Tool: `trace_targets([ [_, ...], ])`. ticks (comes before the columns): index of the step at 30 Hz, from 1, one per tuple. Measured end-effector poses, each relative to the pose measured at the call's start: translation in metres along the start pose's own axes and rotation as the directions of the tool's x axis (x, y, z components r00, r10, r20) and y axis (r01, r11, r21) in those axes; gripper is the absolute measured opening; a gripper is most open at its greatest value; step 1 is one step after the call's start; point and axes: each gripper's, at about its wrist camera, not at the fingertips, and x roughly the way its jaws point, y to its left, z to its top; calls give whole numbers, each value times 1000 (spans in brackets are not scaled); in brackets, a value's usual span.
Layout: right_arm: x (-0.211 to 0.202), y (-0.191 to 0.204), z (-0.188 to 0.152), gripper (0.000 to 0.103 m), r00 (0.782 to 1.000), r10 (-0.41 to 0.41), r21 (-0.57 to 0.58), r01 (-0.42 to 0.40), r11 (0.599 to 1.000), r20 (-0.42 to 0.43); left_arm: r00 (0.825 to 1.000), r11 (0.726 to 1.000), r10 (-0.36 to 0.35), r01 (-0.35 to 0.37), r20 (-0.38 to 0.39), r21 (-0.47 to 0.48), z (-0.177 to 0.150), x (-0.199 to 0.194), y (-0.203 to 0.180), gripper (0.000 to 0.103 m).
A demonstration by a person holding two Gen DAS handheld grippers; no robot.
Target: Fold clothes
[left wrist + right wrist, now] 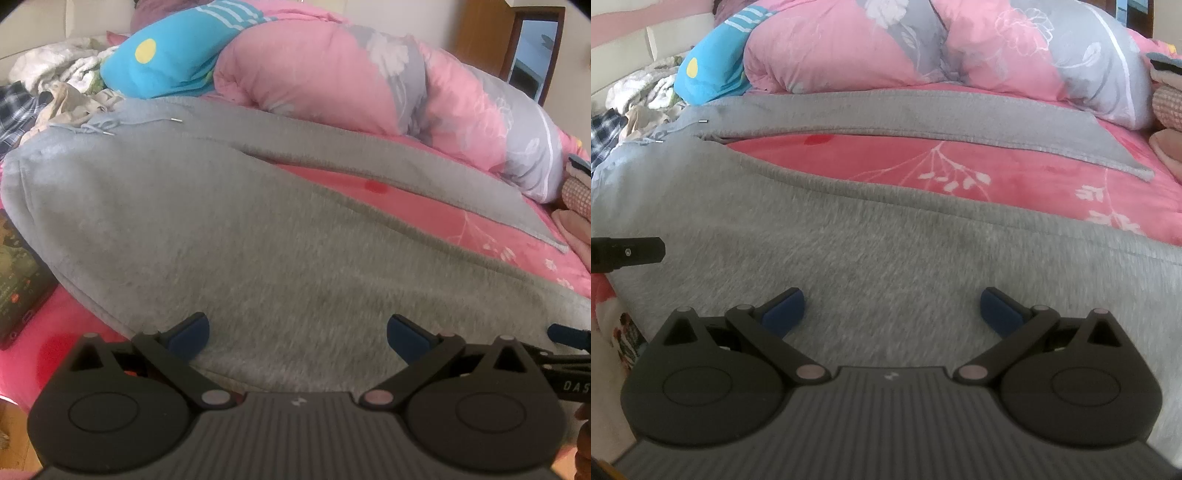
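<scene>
Grey fleece sweatpants [229, 229]: lay flat across the pink floral bed [1015, 173], legs parted, nearest leg directly ahead of both tools. Left hand-held gripper [297, 334] and right hand-held gripper [892, 314]: both released, blue pads spread wide, nothing grasped. Rolled pink-and-grey quilt [369, 85]: along bed's far edge.

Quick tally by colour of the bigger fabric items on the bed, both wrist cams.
Grey: 1, sweatpants
Pink and grey floral: 1, rolled duvet
Blue with a yellow dot: 1, pillow
Pink floral: 1, bedsheet
Total: 4
</scene>
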Motion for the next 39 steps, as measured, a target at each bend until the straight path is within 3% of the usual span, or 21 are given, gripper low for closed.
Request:
trace_targets([
  [10,-3,1,-8,102,999,-7,-18,8,1000,44,1000,1000,-20,20,1,-21,0,-1,4,103],
  [39,-2,5,-12,102,997,-25,-18,26,999,75,999,999,27,-26,-31,39,0,4,-5,103],
])
